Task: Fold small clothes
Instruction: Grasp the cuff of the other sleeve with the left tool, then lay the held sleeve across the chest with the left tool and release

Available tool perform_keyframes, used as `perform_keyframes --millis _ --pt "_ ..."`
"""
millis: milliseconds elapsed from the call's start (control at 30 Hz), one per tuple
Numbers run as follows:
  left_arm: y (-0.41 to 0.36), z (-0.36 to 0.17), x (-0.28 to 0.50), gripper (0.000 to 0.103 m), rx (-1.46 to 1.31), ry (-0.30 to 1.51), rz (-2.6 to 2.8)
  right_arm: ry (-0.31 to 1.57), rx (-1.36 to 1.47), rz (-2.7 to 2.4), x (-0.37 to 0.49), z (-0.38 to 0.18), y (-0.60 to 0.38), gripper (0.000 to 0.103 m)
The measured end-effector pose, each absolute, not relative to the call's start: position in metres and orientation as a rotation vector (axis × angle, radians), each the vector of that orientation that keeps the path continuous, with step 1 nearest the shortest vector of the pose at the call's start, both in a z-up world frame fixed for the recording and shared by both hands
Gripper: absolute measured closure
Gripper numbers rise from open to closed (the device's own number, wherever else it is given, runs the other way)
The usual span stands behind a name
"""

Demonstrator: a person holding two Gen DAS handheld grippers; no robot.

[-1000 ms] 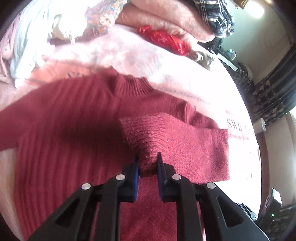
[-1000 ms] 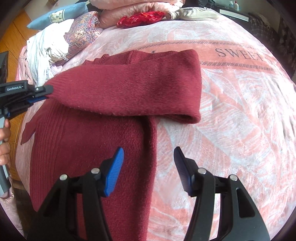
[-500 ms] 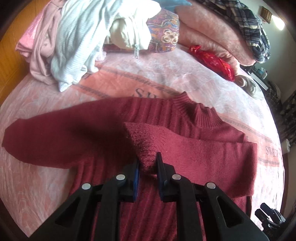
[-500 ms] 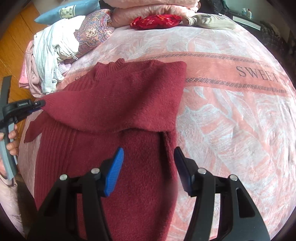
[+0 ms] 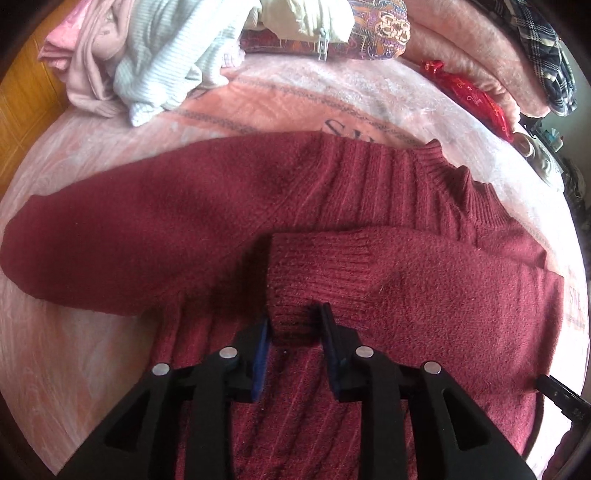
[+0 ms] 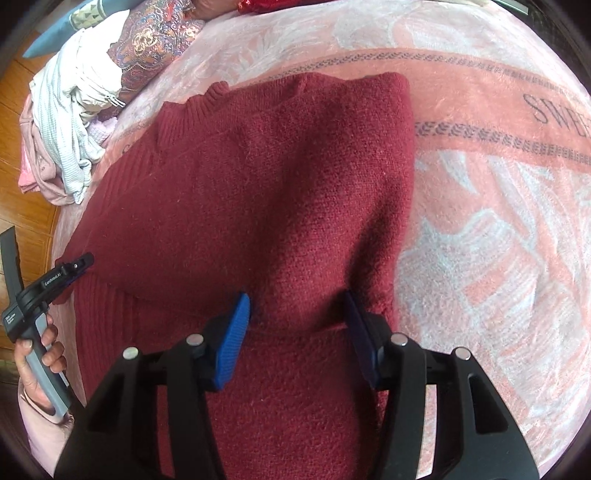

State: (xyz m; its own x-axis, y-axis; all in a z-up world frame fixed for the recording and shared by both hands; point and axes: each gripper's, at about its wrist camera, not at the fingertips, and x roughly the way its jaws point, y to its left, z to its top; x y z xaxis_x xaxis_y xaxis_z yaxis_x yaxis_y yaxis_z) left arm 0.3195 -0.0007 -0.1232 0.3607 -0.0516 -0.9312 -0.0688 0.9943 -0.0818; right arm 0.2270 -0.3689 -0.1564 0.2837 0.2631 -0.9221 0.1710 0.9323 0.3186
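Lying spread flat across the bed (image 6: 498, 206), over its pink blanket, a dark red sweater (image 5: 369, 206); heaped at the far edge, a pile of pale clothes (image 5: 159, 62), a patterned pillow (image 5: 384, 26), a red packet (image 5: 469, 96).

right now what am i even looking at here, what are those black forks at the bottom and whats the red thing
No robot here: a person holds a hand-held claw in each hand, and each claw carries a wide-angle camera looking along its two fingers. So one picture is the left claw's view, the other the right's.

The red thing is a dark red knit sweater spread on a bed covered by a pink blanket. One sleeve is folded across the body; its ribbed cuff sits between the fingers of the left claw, whose jaws are opening to let it go. The right claw hovers over the folded sleeve, jaws apart and narrowing slightly, gripping nothing.

Behind lie a pile of pale clothes and a patterned pillow.
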Motion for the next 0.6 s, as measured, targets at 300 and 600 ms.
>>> perform_keyframes --millis 300,600 --pt "0.001 -0.132 0.320 0.061 -0.088 1.201 0.025 1.285 0.336 0.046 0.230 -0.164 -0.358 0.040" --pt "0.086 -0.105 0.299 0.031 -0.167 1.205 0.061 1.233 0.271 0.042 0.208 -0.121 -0.339 0.036"
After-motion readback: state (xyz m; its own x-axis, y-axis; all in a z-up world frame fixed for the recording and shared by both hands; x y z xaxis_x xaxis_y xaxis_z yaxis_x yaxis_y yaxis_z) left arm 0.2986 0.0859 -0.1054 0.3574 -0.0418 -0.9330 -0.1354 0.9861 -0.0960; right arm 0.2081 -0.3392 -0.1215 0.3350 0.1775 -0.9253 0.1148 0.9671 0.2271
